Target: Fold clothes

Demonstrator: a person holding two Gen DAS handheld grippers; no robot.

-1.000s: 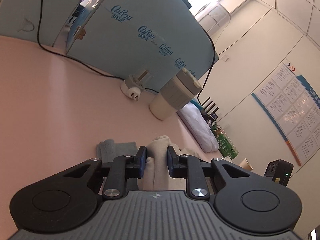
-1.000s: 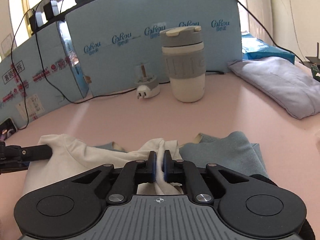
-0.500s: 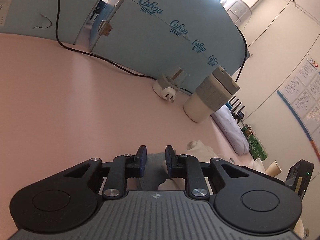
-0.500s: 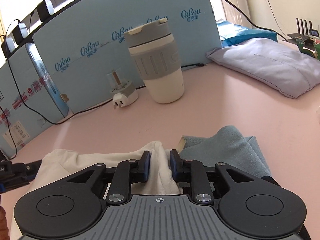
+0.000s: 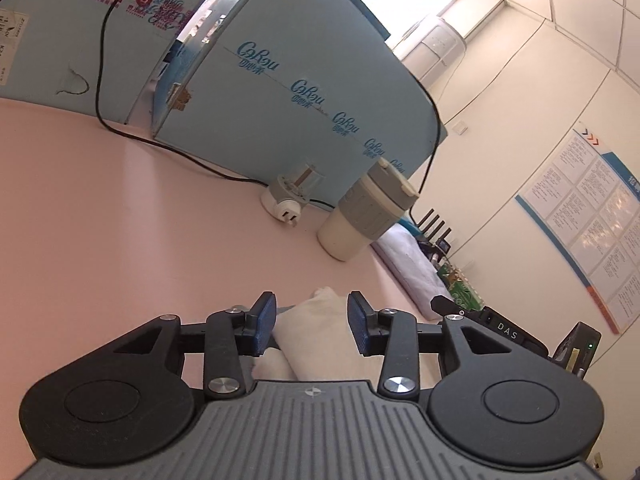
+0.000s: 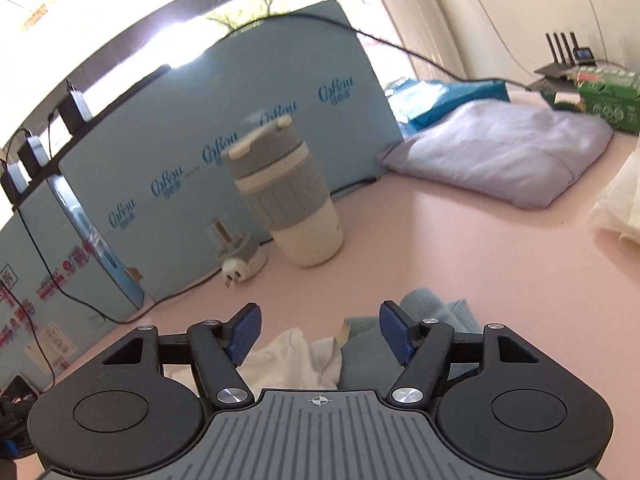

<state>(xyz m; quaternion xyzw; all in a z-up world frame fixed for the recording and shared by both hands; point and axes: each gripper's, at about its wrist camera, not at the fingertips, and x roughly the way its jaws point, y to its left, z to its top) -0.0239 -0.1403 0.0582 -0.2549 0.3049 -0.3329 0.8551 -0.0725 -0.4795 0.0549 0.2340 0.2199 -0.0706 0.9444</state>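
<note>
Blue "Cofsou"-printed boards (image 5: 288, 92), pink table (image 5: 120, 220), "DAS"-marked black device (image 5: 506, 330)

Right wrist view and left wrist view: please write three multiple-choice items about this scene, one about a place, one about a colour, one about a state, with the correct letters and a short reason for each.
1. Where does the plug adapter lie in the right wrist view?
A. left of the tumbler
B. on the lilac garment
C. between the gripper pads

2. What colour is the cloth under the cream garment?
A. red
B. blue-grey
C. black

3. How does the right gripper stand toward the cream garment?
A. clamped on it
B. jaws apart, pads off it
C. out of sight

Answers:
1 A: the adapter sits on the pink table left of the tumbler.
2 B: the blue-grey cloth shows beside and under the cream one.
3 B: the jaws are opening, with the cream fabric lying loose below them.
</note>
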